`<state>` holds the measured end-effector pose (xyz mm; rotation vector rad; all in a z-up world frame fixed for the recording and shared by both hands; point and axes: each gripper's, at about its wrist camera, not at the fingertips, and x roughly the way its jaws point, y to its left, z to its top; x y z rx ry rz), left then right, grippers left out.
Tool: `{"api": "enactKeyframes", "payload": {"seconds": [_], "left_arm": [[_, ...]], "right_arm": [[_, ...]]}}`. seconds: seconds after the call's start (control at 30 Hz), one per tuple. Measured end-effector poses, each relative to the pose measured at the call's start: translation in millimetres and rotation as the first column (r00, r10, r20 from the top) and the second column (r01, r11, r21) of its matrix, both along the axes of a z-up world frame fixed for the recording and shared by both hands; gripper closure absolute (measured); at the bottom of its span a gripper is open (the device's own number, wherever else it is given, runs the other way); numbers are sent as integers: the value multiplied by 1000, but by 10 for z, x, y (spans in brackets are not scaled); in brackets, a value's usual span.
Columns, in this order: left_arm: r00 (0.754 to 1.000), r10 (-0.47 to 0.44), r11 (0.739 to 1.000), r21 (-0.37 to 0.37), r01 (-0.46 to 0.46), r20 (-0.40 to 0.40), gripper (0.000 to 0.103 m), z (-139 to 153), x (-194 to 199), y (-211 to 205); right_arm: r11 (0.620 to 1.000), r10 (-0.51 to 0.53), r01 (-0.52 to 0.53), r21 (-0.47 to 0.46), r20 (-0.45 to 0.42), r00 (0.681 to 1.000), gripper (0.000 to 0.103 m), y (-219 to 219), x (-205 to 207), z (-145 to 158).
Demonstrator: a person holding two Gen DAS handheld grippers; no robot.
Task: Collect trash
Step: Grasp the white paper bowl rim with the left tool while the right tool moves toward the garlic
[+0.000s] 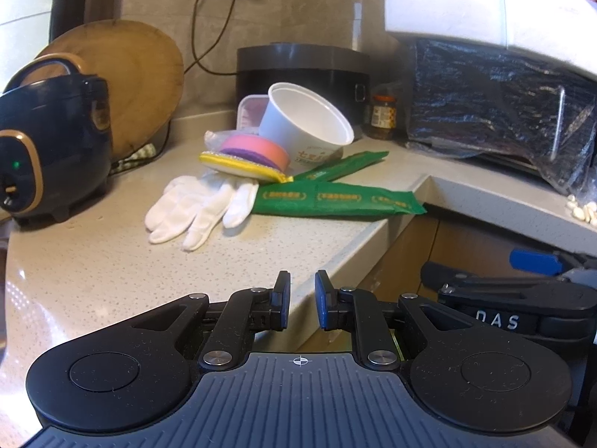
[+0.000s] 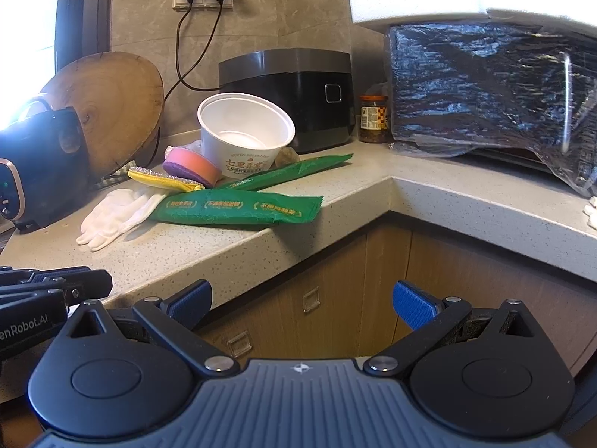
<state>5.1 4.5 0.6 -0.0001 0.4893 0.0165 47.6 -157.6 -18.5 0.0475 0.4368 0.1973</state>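
**Both grippers empty, short of bench edge**

Left gripper (image 1: 302, 300) narrow, over bench (image 1: 93, 261) lip. Right gripper (image 2: 302, 304) wide, off the edge. Bare bench ahead. 12 o'clock: green wrapper (image 1: 335, 201) overhanging corner, white bowl (image 1: 309, 119) tilted behind.

Home kitchen: countertop (image 2: 231, 257), rice cooker (image 2: 298, 93).

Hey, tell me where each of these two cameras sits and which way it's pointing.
Left wrist view: sits on the left claw, aimed forward and slightly down over the countertop at the white bowl; its jaws stand narrowly apart, empty; the right claw shows at right.
Right wrist view: sits on the right claw, off the counter edge above the cabinet doors; jaws wide, empty; the left claw shows at left.
Shared: bowl, green packets, white glove.
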Motion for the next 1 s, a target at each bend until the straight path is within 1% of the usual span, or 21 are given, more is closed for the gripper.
{"api": "enactKeyframes", "payload": {"seconds": [0.07,0.13,0.23,0.3,0.37,0.4,0.47,0.53,0.57,0.6,0.7,0.73,0.8,0.87,1.0], "left_arm": [[1000,-8,1000,15,8,-10,84,50,20,21],[1000,-15,999,30,15,-11,84,141,40,66],[999,-27,998,48,28,-23,84,273,125,172],[998,-35,998,41,38,-55,84,369,250,281],[994,-64,998,-10,63,-86,84,461,425,428],[992,-85,995,-52,81,-91,84,499,525,506],[989,-114,982,-162,98,-93,84,550,739,673],[984,-127,966,-241,94,-123,84,592,966,787],[983,-134,961,-257,99,-126,83,637,1076,815],[984,-138,962,-251,107,-109,83,695,1174,820],[992,-122,976,-178,122,8,83,916,1450,744],[993,-116,980,-158,118,25,83,982,1583,708],[997,-77,989,-127,80,33,83,1073,1895,637],[999,-32,993,-113,35,30,83,1089,2205,574],[999,13,998,-55,-15,-35,81,946,2716,502]], "right_arm": [[1000,17,-19,22,49,999,0,-3,49,31],[997,40,-47,64,98,994,0,-26,138,77],[989,76,-93,119,137,988,0,-54,359,148],[984,99,-118,137,139,985,0,-54,534,185],[984,130,-144,107,123,984,0,-11,687,214],[983,153,-163,82,119,981,0,17,756,224],[981,183,-188,39,100,978,0,84,882,226],[973,226,-229,38,72,972,0,136,994,215],[966,251,-253,48,55,966,0,162,1057,212],[961,269,-270,59,37,963,0,187,1130,203],[960,269,-267,89,-18,963,0,271,1378,143],[960,265,-260,102,-33,964,0,294,1448,125],[958,265,-256,129,-60,962,0,344,1576,111],[952,282,-269,148,-74,957,0,370,1682,102],[933,336,-319,164,-87,938,0,441,1771,68]]}}
